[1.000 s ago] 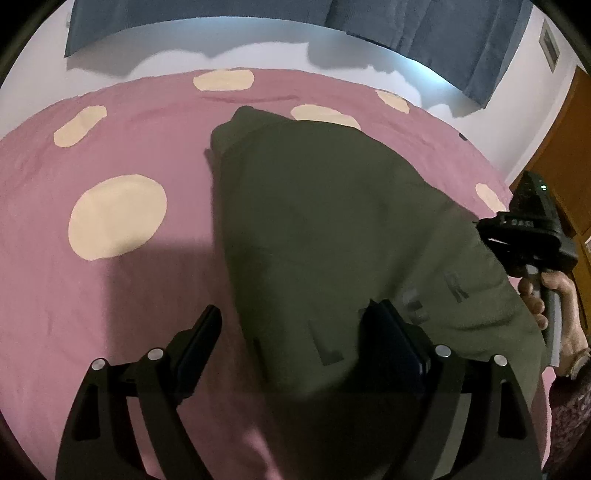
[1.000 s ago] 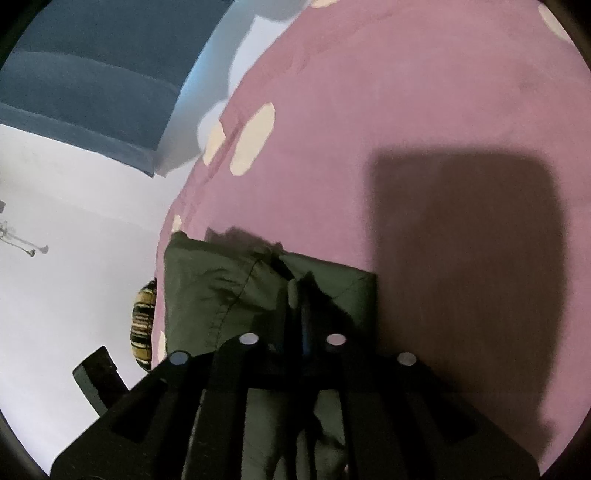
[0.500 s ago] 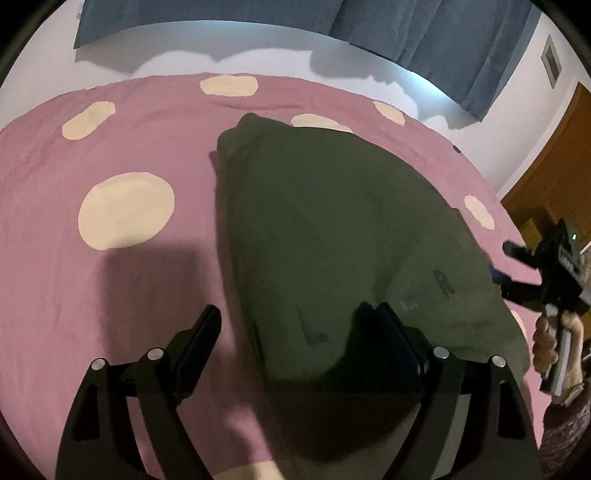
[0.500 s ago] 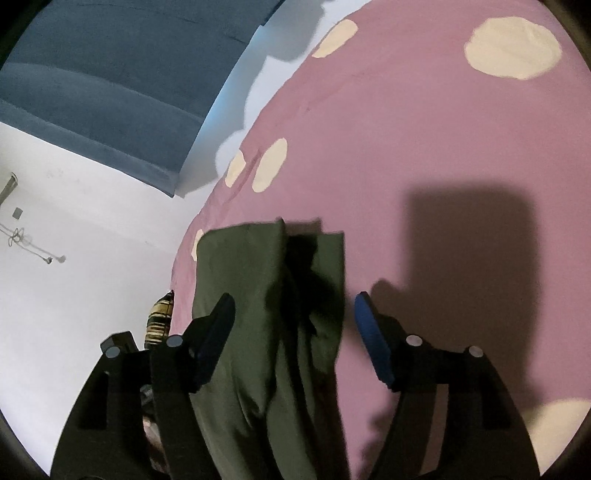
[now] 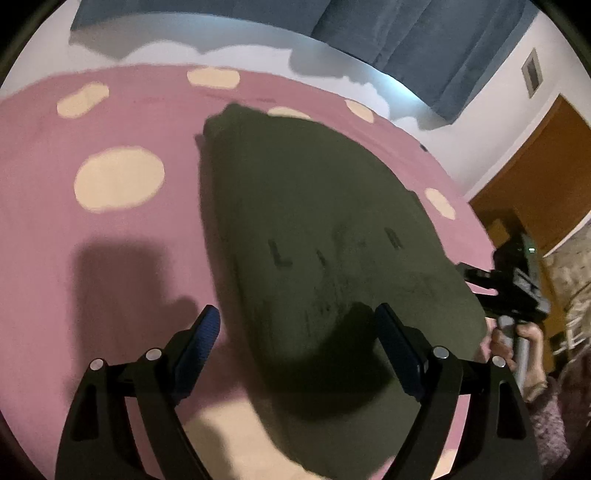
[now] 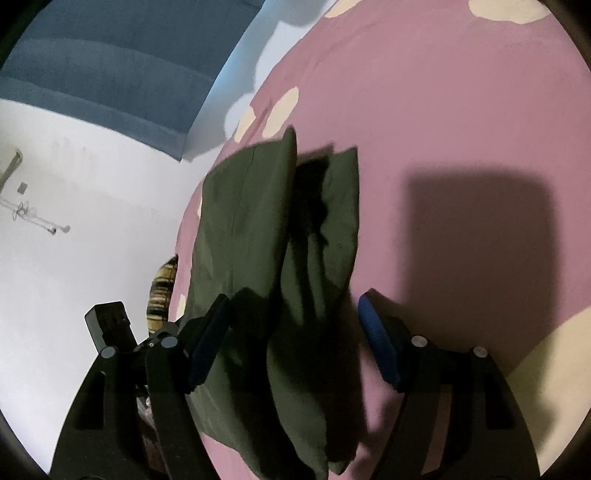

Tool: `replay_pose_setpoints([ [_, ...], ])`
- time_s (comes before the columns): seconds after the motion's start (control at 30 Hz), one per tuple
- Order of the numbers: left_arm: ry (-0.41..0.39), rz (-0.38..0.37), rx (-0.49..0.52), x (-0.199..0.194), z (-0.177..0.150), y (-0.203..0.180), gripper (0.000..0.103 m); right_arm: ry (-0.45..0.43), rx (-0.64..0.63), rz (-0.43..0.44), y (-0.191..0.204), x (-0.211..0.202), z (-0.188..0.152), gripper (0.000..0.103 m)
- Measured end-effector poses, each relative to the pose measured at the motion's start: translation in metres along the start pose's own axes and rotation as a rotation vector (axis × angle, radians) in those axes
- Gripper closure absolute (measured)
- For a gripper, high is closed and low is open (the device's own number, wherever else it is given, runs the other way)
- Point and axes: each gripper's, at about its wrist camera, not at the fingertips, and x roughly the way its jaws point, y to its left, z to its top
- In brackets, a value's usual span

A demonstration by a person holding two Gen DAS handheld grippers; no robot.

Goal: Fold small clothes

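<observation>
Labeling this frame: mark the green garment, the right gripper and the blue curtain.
green garment (image 5: 314, 221), left wrist view, flat middle of cloth
right gripper (image 6: 293, 325), right wrist view, midway between fingertips
blue curtain (image 5: 424, 40), left wrist view, hanging folds

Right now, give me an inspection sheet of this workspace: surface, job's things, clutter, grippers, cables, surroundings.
Surface: pink bedspread with cream spots, lying smooth.
Job's things: one dark green garment, folded and lying flat, faint letters on top; in the right wrist view its layered edge shows.
Clutter: striped object beyond the bed's edge, too hidden to name.
Grippers: left gripper jaws wide apart above the garment's near part, gripping nothing. Right gripper jaws opening, the garment's edge lying between them, pads not pressing it.
Cables: nothing seen.
Surroundings: blue curtain, white wall, wooden door.
</observation>
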Motion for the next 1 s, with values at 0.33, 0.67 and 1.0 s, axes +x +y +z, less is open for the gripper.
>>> replay_pose_setpoints([
  [0.33, 0.027, -0.232, -0.184, 0.006, -0.022, 0.031, 0.018, -0.019, -0.015, -0.057, 0.004, -0.009, -0.007, 0.031],
  [0.67, 0.078, -0.321, -0.190, 0.022, -0.027, 0.024, 0.016, 0.051, 0.011, -0.007, -0.003, -0.018, -0.020, 0.027],
  [1.0, 0.107, -0.324, -0.174, 0.038, -0.005, 0.018, 0.016, 0.054, 0.008, -0.045, -0.004, -0.019, -0.004, 0.025],
])
